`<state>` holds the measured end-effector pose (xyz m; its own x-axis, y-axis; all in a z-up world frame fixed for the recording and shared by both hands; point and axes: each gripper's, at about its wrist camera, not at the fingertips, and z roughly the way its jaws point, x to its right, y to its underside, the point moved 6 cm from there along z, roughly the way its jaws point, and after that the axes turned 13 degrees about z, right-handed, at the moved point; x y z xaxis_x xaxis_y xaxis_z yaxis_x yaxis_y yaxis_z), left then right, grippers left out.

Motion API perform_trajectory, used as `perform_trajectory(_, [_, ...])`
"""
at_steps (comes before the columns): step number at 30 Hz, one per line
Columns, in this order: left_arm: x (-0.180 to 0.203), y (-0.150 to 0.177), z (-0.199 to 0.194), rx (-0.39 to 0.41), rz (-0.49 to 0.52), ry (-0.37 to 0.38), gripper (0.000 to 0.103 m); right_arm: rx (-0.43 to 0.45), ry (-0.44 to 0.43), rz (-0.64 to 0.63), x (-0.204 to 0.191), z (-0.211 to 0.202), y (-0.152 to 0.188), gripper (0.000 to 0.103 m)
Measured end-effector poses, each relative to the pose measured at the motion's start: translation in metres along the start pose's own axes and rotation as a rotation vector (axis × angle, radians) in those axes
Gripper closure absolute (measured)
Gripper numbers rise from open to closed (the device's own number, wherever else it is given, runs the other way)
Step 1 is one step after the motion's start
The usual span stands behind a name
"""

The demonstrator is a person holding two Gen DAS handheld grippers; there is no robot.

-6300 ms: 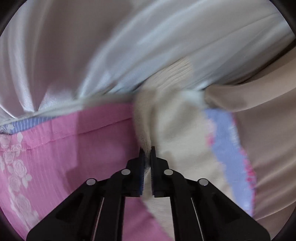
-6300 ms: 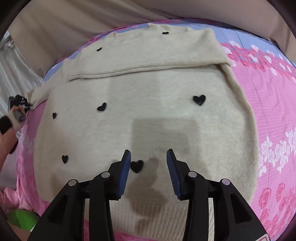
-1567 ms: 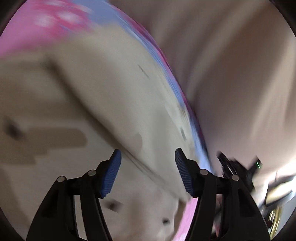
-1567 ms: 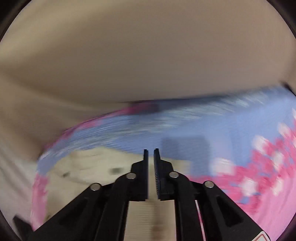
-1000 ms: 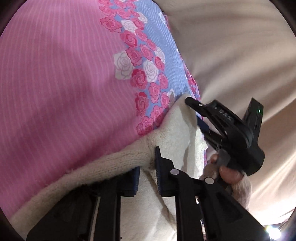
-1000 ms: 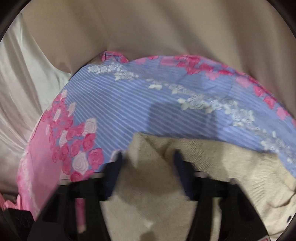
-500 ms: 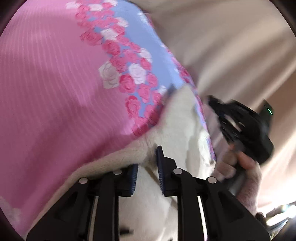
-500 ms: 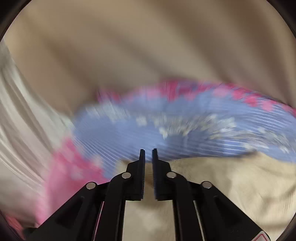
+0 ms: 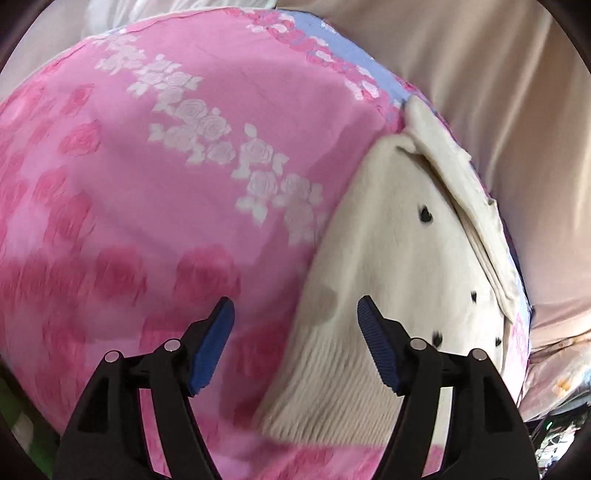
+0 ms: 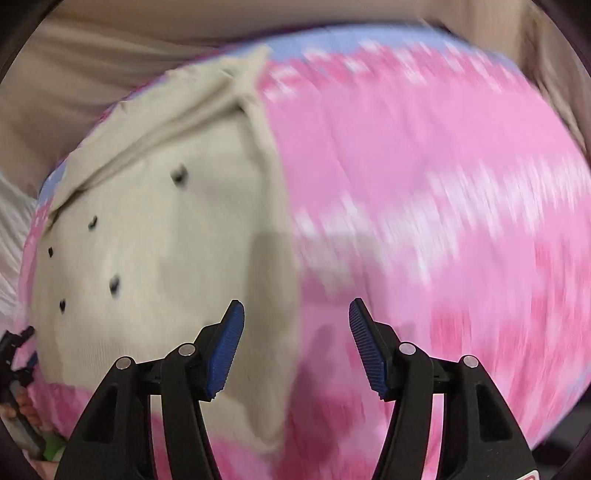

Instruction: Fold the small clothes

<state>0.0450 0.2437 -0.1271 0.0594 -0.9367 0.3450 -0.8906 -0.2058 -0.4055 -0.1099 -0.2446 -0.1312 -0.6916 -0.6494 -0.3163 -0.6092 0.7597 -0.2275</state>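
Observation:
A cream knit sweater (image 9: pixel 399 266) with small black hearts lies flat on the pink rose-print bed cover (image 9: pixel 140 177), its sleeves folded in along the far edge. My left gripper (image 9: pixel 295 345) is open and empty above the sweater's left edge near the ribbed hem. In the right wrist view the sweater (image 10: pixel 162 251) fills the left half, blurred by motion. My right gripper (image 10: pixel 295 345) is open and empty above the sweater's right edge.
Beige fabric (image 9: pixel 509 110) rises behind the bed cover and also shows in the right wrist view (image 10: pixel 74 85). White cloth (image 9: pixel 110 14) lies at the far left corner. The left gripper's body (image 10: pixel 14 373) shows at the right wrist view's left edge.
Both grippers were shut on the sweater's far edge half a second ago. Both have now let go, opened and pulled back toward the hem side.

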Motion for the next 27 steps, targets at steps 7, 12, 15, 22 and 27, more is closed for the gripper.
perform_trajectory(7, [0.028, 0.024, 0.003, -0.012, -0.008, -0.054, 0.015, 0.067, -0.092, -0.055, -0.033, 0.016, 0.033, 0.025])
perform_trajectory(12, [0.047, 0.024, 0.013, -0.081, -0.005, 0.053, 0.084, -0.041, -0.223, 0.008, -0.048, 0.017, 0.025, 0.092])
perform_trajectory(15, [0.044, 0.023, 0.008, -0.092, -0.032, 0.073, 0.091, -0.015, -0.261, 0.01, -0.046, -0.005, 0.015, 0.094])
perform_trajectory(22, [0.063, 0.046, -0.043, -0.117, -0.026, 0.196, 0.092, 0.001, -0.21, -0.04, -0.002, -0.062, 0.013, 0.096])
perform_trajectory(27, [0.063, 0.115, -0.066, -0.25, -0.014, 0.178, 0.092, -0.111, -0.124, -0.081, 0.048, -0.071, 0.054, 0.096])
